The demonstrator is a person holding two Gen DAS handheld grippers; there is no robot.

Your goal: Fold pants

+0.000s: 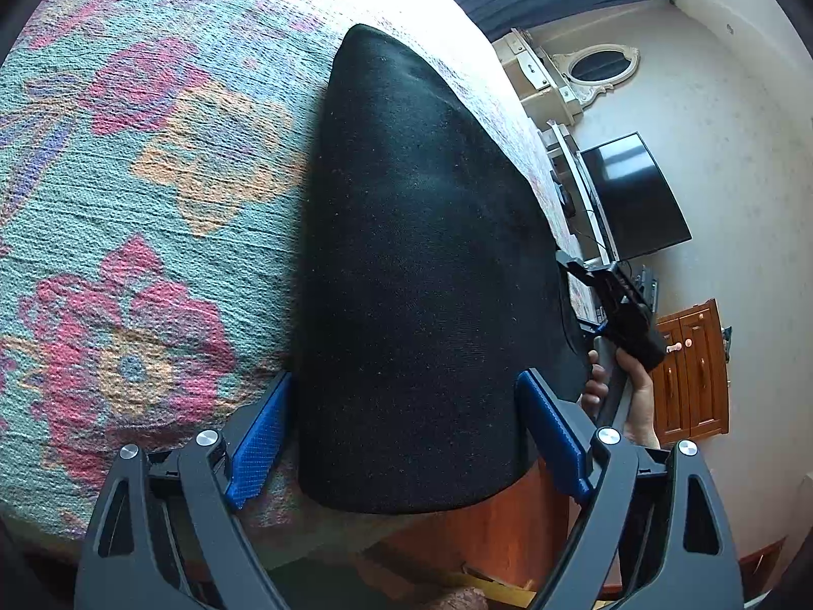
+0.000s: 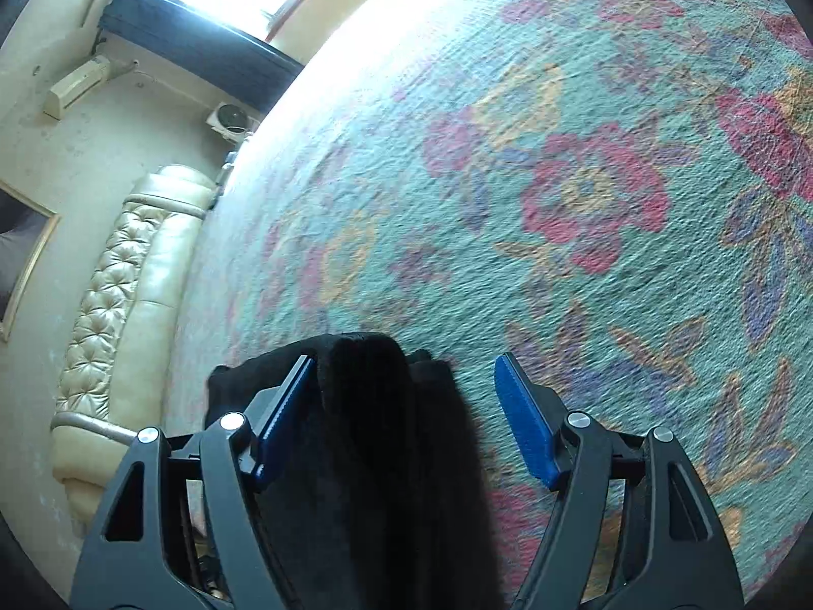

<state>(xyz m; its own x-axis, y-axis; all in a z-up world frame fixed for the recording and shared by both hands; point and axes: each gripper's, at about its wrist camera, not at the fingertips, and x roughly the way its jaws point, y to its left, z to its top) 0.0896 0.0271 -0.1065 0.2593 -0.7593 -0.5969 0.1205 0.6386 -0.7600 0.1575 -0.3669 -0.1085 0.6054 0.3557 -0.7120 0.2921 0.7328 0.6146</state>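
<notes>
The black pants (image 1: 421, 279) lie flat on a floral bedspread (image 1: 127, 203), stretching away from me in the left wrist view. My left gripper (image 1: 406, 391) is open, its blue pads either side of the near end of the pants. In the right wrist view a bunched end of the pants (image 2: 371, 432) rises between the jaws of my right gripper (image 2: 406, 371), which is open; the cloth leans toward the left pad. The right gripper also shows in the left wrist view (image 1: 617, 305), held by a hand at the pants' right edge.
The bedspread (image 2: 559, 178) covers the bed. A cream tufted headboard (image 2: 127, 279) stands beyond its far side in the right wrist view. A TV (image 1: 635, 193), a wooden cabinet (image 1: 691, 366) and an oval mirror (image 1: 599, 66) stand along the wall past the bed edge.
</notes>
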